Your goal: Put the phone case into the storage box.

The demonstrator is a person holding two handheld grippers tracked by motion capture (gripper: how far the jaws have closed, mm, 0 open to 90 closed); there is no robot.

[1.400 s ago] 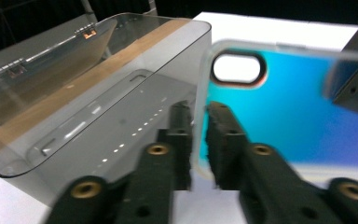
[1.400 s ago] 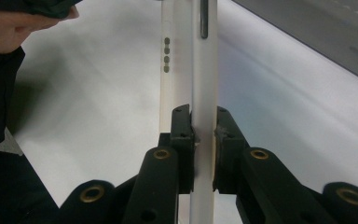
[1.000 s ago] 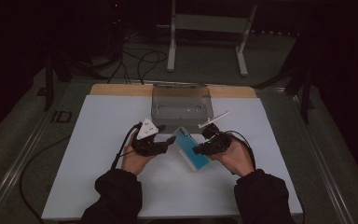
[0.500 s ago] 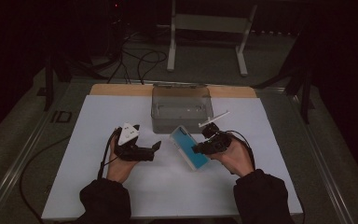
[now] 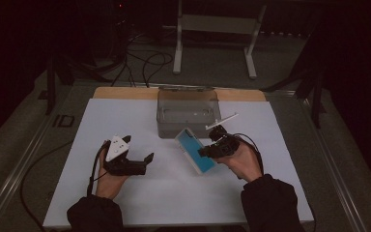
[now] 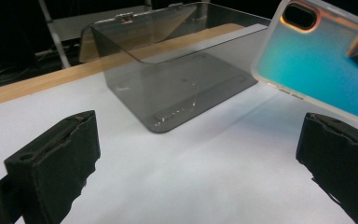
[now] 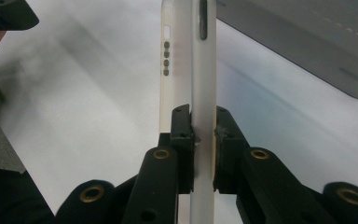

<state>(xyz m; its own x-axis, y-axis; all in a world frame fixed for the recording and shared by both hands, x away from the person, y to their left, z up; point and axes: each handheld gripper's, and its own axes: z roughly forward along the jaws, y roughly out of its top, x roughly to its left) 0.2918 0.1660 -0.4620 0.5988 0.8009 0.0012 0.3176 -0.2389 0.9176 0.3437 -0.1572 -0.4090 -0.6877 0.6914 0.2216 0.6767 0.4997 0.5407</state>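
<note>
A phone in a blue-to-orange case [image 5: 196, 150] is held tilted above the white table sheet [image 5: 140, 121], in front of the clear grey box [image 5: 187, 110]. My right gripper [image 5: 206, 151] is shut on its right side; in the right gripper view the frosted case edge [image 7: 200, 84] stands upright between the two pads. My left gripper [image 5: 140, 150] is open over the sheet, left of the phone, with nothing between its jaws. In the left gripper view its pads [image 6: 60, 158] stand wide apart, with the phone [image 6: 321, 70] at upper right and the box [image 6: 177, 79] ahead.
A wooden strip [image 5: 125, 93] borders the sheet's far edge behind the box. A metal stand [image 5: 215, 34] and cables [image 5: 145, 60] are on the floor beyond the table. Bare white sheet lies to the left and near me.
My left gripper has drawn away leftward from the phone and now stands open and apart from it. The right gripper keeps holding the phone in about the same place.
</note>
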